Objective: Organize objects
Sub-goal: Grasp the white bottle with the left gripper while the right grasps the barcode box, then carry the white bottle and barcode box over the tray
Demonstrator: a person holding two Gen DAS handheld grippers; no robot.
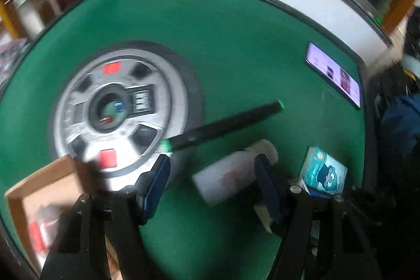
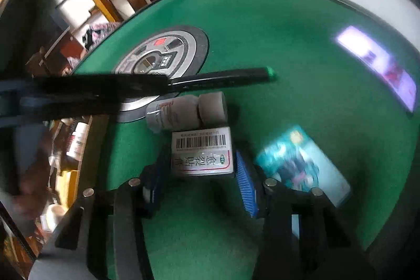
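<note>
A white bottle [image 1: 231, 175] lies on its side on the green table [image 1: 236, 43]. My left gripper [image 1: 212, 175] is open, its blue fingers [image 1: 157, 180] either side of the bottle's near end, apart from it. A black marker with green ends [image 1: 223, 126] lies beyond. In the right wrist view my right gripper [image 2: 199, 175] is open around a small white barcoded box [image 2: 201, 154], with the bottle [image 2: 183, 112] and marker [image 2: 218, 78] just past it. A teal tissue pack [image 2: 302, 164] lies to the right; it also shows in the left wrist view [image 1: 324, 172].
A round grey control panel [image 1: 118, 109] sits in the table's middle. A lit phone [image 1: 333, 72] lies at the far right edge. A cardboard box [image 1: 39, 196] with items stands at the near left. The left gripper's arm [image 2: 78, 93] crosses the right wrist view.
</note>
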